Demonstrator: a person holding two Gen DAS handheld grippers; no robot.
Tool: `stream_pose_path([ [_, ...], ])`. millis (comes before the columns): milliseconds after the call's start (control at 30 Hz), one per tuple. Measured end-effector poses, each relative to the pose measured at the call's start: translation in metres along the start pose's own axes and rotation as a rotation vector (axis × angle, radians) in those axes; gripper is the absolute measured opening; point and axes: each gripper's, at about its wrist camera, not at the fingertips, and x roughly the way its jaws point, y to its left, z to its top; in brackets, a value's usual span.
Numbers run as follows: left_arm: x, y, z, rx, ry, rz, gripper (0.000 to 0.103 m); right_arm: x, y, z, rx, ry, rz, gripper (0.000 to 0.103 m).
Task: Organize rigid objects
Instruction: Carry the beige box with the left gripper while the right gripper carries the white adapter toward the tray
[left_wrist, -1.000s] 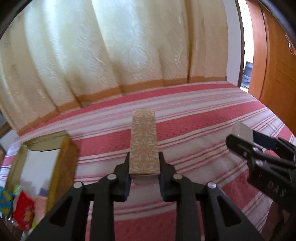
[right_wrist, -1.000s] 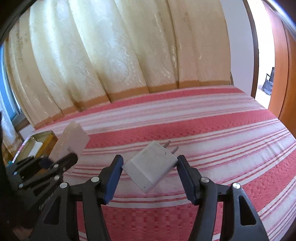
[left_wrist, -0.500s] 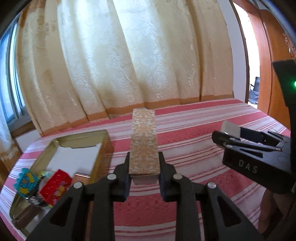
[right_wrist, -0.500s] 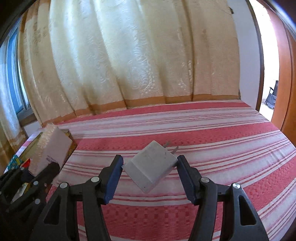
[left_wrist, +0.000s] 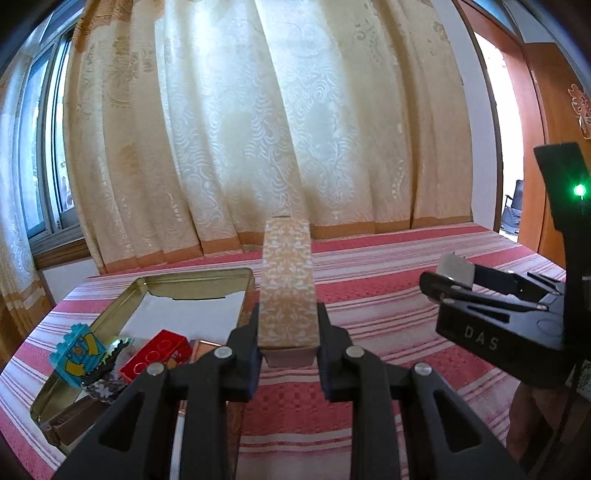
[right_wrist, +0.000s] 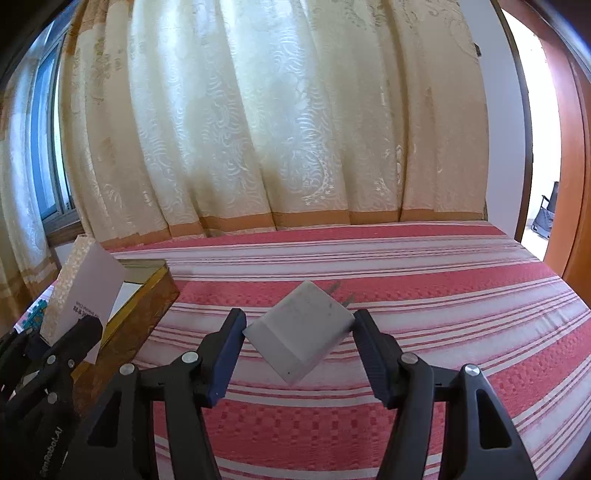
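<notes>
Hand-held gripper on the left (left_wrist: 288, 343) is clenched on the near end of a long, narrow tan cardboard box with a pale floral print (left_wrist: 287, 284), which juts forward at the centre of the left wrist view, above the red-and-white striped bed cover (left_wrist: 369, 280). At lower left of that view lies an open gold-coloured metal tin (left_wrist: 122, 306), holding a red plastic brick (left_wrist: 155, 360) and a blue-and-yellow toy piece (left_wrist: 77, 354). The box looks light, stiff and hollow; I judge a firm squeeze could dent it, and gripping it by one end makes it prone to swing.

Further right, the right hand-held gripper (right_wrist: 299, 341) grasps a white plastic plug-in charger with metal prongs (right_wrist: 301, 332), held cornerwise at the centre of the right wrist view. It seems small, hard and smooth; held by its corners, it may twist or slip, so flat faces would suit better.
</notes>
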Motion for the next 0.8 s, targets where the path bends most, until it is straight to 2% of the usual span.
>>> stream_pose_path([
  [267,-0.019,0.014,-0.004,-0.027,-0.045,0.02,0.023,-0.017,0.018,-0.003,-0.032,-0.056,0.025,0.062],
  [433,-0.022,0.028,-0.006,-0.057,-0.047,0.022,0.023,-0.016,0.025,-0.003,-0.034,-0.049,0.045,0.062],
  [800,-0.023,0.05,-0.008,-0.113,-0.046,0.037,0.023,-0.026,0.043,-0.006,-0.075,-0.099,0.06,0.062],
])
